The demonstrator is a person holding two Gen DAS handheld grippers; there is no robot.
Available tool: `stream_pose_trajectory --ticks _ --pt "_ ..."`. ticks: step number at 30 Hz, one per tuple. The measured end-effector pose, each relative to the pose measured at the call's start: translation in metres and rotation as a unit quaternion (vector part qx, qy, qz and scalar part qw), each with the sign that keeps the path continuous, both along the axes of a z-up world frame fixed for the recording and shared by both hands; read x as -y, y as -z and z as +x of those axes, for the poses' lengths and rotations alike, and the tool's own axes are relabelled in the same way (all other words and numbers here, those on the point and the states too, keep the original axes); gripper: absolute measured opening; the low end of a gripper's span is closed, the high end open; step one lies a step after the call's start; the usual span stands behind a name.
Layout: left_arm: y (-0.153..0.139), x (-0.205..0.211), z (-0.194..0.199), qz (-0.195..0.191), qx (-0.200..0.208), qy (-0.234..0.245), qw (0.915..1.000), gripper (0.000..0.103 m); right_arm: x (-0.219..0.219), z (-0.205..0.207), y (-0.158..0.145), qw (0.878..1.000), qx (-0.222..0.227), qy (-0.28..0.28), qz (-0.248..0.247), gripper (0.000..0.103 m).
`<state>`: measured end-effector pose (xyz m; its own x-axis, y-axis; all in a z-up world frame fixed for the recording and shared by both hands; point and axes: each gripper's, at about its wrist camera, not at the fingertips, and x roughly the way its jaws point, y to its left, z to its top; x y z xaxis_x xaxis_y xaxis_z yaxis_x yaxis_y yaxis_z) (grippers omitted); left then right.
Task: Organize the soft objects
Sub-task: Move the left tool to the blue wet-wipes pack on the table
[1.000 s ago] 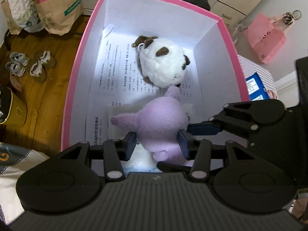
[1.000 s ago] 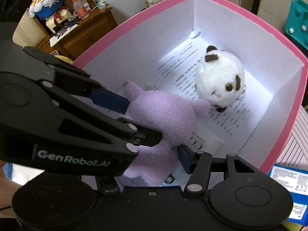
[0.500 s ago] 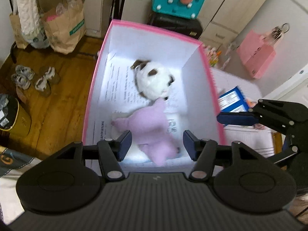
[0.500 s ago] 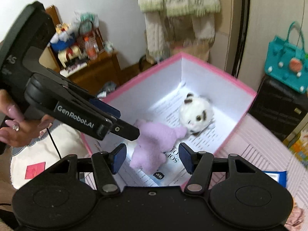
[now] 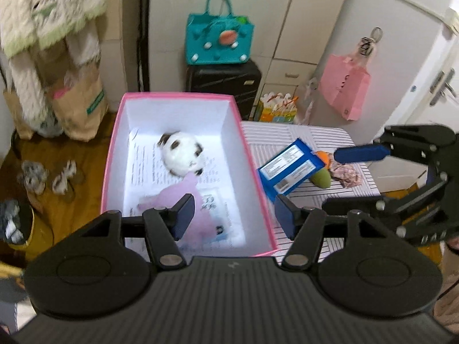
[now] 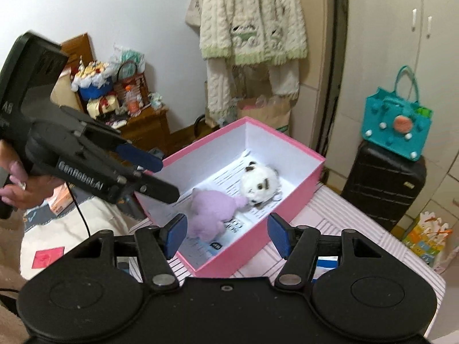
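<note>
A pink box [image 5: 178, 95] with a white inside holds a purple plush [image 5: 183, 192] and, behind it, a white plush with brown patches [image 5: 180, 157]. Both lie on printed sheets. My left gripper [image 5: 233, 215] hovers well above the box's near end; its jaws are opening and nothing is between them. In the right wrist view the purple plush [image 6: 209, 212] and white plush [image 6: 259, 185] lie in the pink box [image 6: 304, 185], below my open, bare right gripper [image 6: 228, 233]. The left gripper [image 6: 163, 179] hangs over the box's left rim, held by a hand [image 6: 17, 189].
On the striped table [image 5: 315, 134] right of the box lie a blue packet [image 5: 289, 169], a green-and-orange soft toy [image 5: 322, 176] and a crumpled pinkish piece [image 5: 345, 173]. A black suitcase [image 5: 223, 83] with a teal bag [image 5: 219, 40] stands behind. Paper bags and slippers sit on the wooden floor at left.
Both grippers have risen and drawn back out of the box. The purple plush that lay between the fingers now rests in the box. The left jaws stand wider.
</note>
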<state>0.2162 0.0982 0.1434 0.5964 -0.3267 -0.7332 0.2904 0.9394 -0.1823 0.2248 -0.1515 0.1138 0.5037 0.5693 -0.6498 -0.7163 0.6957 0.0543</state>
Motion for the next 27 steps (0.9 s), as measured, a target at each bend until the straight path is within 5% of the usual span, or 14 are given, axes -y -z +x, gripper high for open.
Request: stream_pose_trajectory --ticks 15,27 --pt "0.024 0.080 -0.006 -0.057 0.052 0.036 0.9964 0.064 0.069 0.016 0.010 0.998 -0.001 0.068 0.018 0.069" --pt "0.086 0.139 0.034 -0.098 -0.028 0.027 0.9944 0.064 0.113 0.074 0.055 0.991 -0.057 0.110 0.048 0.069"
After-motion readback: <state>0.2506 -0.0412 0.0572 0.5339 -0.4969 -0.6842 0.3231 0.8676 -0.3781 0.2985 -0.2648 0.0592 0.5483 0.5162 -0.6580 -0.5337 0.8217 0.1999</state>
